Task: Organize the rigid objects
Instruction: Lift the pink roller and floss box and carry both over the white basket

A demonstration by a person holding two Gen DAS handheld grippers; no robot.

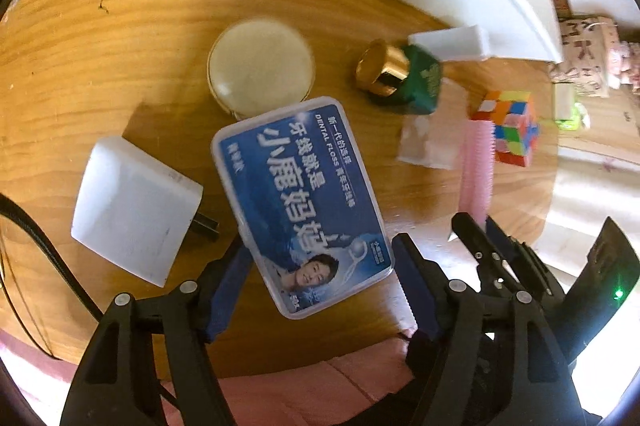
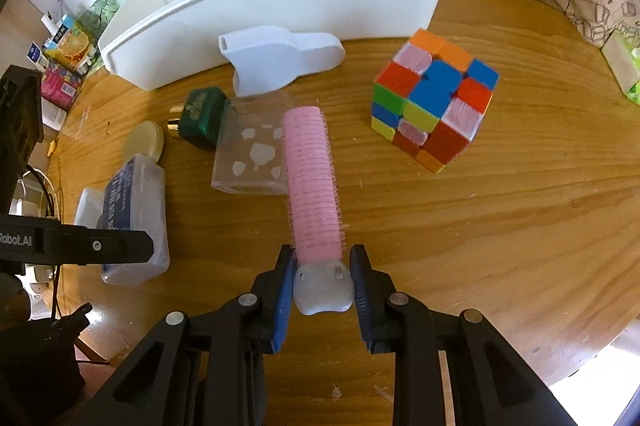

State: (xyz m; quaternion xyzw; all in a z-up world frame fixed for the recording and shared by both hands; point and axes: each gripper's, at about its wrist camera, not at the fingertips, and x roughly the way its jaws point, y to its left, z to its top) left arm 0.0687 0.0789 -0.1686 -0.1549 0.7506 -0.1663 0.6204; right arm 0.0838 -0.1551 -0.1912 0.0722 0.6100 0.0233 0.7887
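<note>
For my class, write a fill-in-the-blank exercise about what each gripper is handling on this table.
1. The left gripper has its fingers on either side of a blue dental ____ box.
2. The right gripper closes around a ____ hair roller.
3. The puzzle cube stands on the ____ table.

Missing words: floss; pink; wooden

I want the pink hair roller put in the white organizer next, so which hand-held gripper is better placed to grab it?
Right. The right hand-held gripper already straddles the pink hair roller at its near end, while the left hand-held gripper sits around the dental floss box.
</note>
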